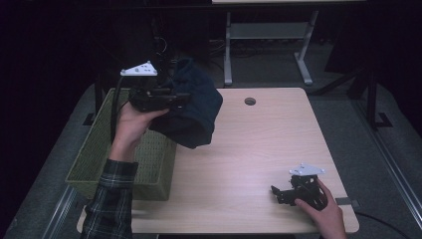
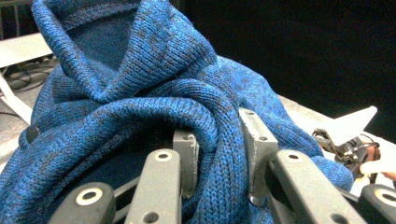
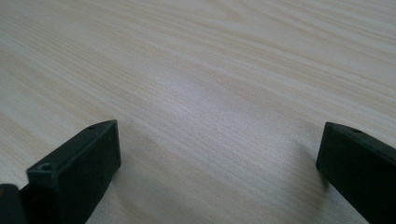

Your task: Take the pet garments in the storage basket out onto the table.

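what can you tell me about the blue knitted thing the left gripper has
The blue knit garment is a soft, thick, ribbed-looking knit in mottled dark blue, bunched into folds with a collar-like or hood-like opening at the top. The left gripper is shut on a rolled fold of it and holds it up off the table, at the table's far left beside the green basket. Its lower part hangs free.

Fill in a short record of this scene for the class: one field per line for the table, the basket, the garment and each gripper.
table: light wooden top, round hole near far edge
basket: green, at the table's left edge
garment: blue knitted garment, held up, hanging over the table beside the basket
left gripper: raised, jaws closed on a fold of the garment
right gripper: jaws apart, nothing between them, low over bare wood at the table's near right
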A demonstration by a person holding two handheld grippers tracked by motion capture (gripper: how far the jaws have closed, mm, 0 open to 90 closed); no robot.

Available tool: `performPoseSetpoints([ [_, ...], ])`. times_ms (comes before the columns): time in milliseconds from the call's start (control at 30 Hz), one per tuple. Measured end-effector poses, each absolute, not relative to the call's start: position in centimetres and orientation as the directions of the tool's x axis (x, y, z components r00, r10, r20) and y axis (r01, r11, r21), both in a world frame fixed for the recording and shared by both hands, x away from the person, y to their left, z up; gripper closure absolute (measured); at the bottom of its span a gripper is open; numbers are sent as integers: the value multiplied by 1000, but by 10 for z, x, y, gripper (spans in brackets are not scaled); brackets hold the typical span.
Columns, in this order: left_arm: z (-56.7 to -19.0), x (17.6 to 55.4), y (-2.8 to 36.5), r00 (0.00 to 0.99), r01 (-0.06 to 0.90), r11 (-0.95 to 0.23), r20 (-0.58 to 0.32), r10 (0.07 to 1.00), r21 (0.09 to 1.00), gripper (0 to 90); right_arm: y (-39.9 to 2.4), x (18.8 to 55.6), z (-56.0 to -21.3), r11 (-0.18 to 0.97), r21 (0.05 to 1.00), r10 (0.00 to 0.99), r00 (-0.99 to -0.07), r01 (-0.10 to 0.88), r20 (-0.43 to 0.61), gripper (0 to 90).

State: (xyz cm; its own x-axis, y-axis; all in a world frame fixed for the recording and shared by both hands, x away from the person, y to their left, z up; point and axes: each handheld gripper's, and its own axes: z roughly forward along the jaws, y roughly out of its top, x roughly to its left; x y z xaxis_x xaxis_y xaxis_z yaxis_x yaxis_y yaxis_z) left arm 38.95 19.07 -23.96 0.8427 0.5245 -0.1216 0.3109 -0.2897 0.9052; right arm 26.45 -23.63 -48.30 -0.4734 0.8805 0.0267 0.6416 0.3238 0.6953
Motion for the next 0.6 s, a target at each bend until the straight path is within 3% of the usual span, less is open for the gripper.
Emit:
performPoseSetpoints([
  [600,-263,400,116,881,295,-361,-106,461,885,710,-236,264,-483,321,697,881,-472,641,28,0],
])
